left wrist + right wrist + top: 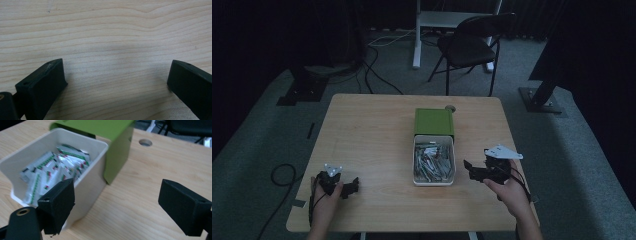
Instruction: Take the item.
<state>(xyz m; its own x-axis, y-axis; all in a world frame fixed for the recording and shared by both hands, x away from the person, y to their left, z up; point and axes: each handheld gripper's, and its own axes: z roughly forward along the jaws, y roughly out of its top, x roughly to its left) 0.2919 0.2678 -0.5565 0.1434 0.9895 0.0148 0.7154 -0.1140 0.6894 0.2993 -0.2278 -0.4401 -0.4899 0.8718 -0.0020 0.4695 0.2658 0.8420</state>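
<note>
A white tray (434, 183) stands pulled out of a green sleeve (434, 122) at the middle of the wooden table (372, 130). Several small sachets (432, 161) fill it. My right gripper (469, 170) is just right of the tray, open, its jaws pointing left toward it with nothing between them. In the right gripper view the right gripper (125, 200) is open before the tray's near corner (92, 180), with the sachets (50, 172) and the green sleeve (117, 157) beyond. My left gripper (354, 186) rests at the table's front left, open. In the left gripper view the left gripper (115, 80) is over bare wood.
A round hole (450, 107) lies in the tabletop behind the green sleeve. Beyond the table stand a black folding chair (472, 45) and a white desk leg (416, 40). Cables (377, 75) run over the grey floor. The table's front edge is close to both hands.
</note>
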